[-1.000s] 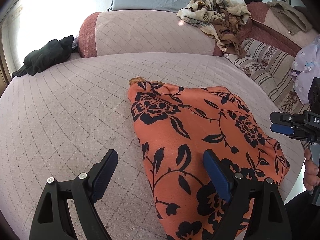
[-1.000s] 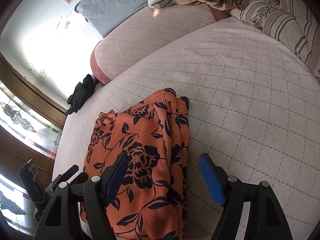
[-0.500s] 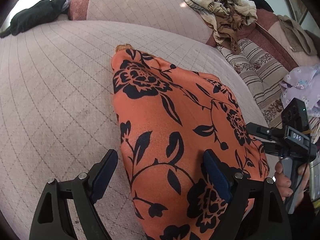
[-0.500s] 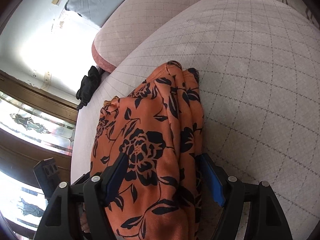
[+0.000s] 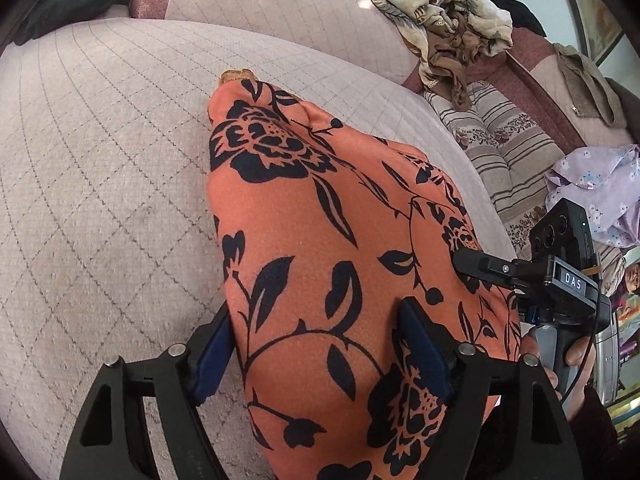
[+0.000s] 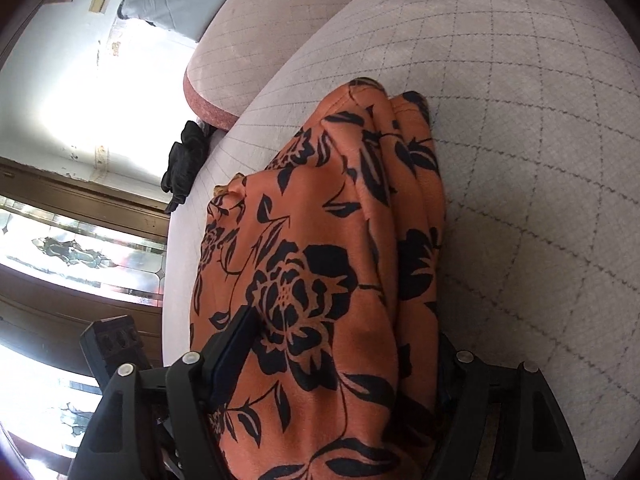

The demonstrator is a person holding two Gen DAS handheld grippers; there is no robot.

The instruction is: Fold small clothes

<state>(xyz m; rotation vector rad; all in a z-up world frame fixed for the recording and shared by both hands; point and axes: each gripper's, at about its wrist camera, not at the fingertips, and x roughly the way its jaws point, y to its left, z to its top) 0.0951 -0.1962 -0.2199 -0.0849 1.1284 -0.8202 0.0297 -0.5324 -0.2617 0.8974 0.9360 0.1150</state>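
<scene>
An orange garment with black flowers (image 5: 320, 240) lies folded lengthwise on the quilted pink cushion (image 5: 100, 200). My left gripper (image 5: 316, 316) straddles its near end. One blue pad sits against the cloth's left edge, the other rests on top, and the jaws are closing with the cloth between them. My right gripper (image 6: 348, 328) stands open over the garment's (image 6: 320, 260) other side. Its left finger lies on the fabric and its right finger is mostly hidden beside the folded edge. A hand (image 5: 576, 354) holds that gripper's (image 5: 480, 264) handle at the right in the left wrist view.
A crumpled beige patterned cloth (image 5: 448, 12) lies on the backrest. A striped cushion (image 5: 504, 152) and a lilac garment (image 5: 600, 184) are at the right. A black garment (image 5: 68, 0) sits at the far left corner. A stained-glass door (image 6: 72, 256) lies beyond the cushion's edge.
Both grippers have sunk onto the garment and tilted down. The left jaws have narrowed around the near end. The right gripper now straddles the cloth where it hovered before.
</scene>
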